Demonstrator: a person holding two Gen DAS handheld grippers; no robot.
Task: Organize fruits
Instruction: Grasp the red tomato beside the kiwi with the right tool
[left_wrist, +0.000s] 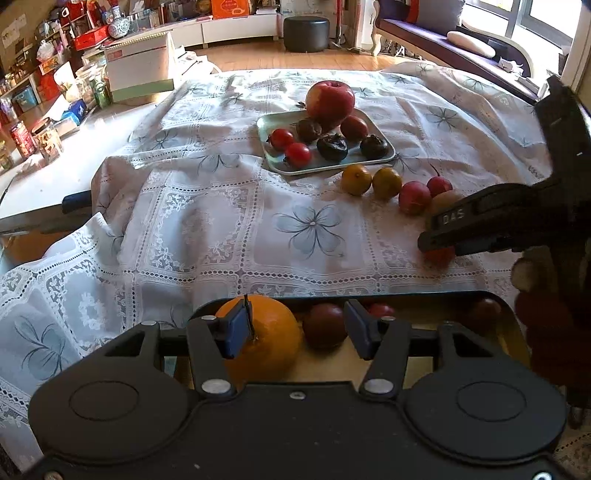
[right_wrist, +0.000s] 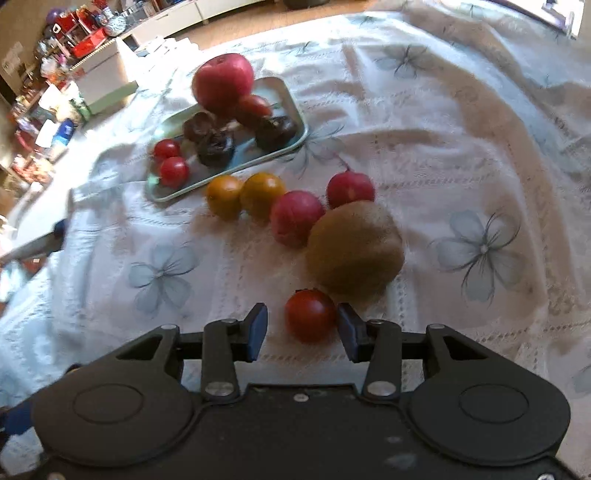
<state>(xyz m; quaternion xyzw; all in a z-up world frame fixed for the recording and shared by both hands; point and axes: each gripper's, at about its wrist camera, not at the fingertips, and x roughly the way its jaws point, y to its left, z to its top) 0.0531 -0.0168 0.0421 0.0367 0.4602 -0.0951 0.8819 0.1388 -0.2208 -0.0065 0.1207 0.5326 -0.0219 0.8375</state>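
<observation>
Biggest thing here is the lace tablecloth (right_wrist: 443, 129), rumpled, so stuff can roll on it. On it sits a pale green tray (right_wrist: 293, 107) already loaded with a big red apple (right_wrist: 223, 83), some dark wrinkly fruits and a couple of cherry tomatoes. Just beside the tray's near edge there's a loose line: two yellow-orange fruits, two small red ones, then a fuzzy brown kiwi (right_wrist: 354, 251).

Closest to the right gripper (right_wrist: 303, 330) is a lone cherry tomato (right_wrist: 311, 314), lying on the cloth just in front of the kiwi. The jaws are apart with the tomato between them; the right-hand pad looks right up against it, the left-hand one stands clear, so nothing's clamped yet.

The left gripper (left_wrist: 297, 332) is parted and empty, hanging over a second dark-rimmed tray (left_wrist: 491, 295) that holds an orange (left_wrist: 264, 338) and a few small fruits.

My guess on handling: that tomato is light, smooth-skinned and squishy, so it'll skid or split if pinched hard. I'd take it across its widest middle, gently.
</observation>
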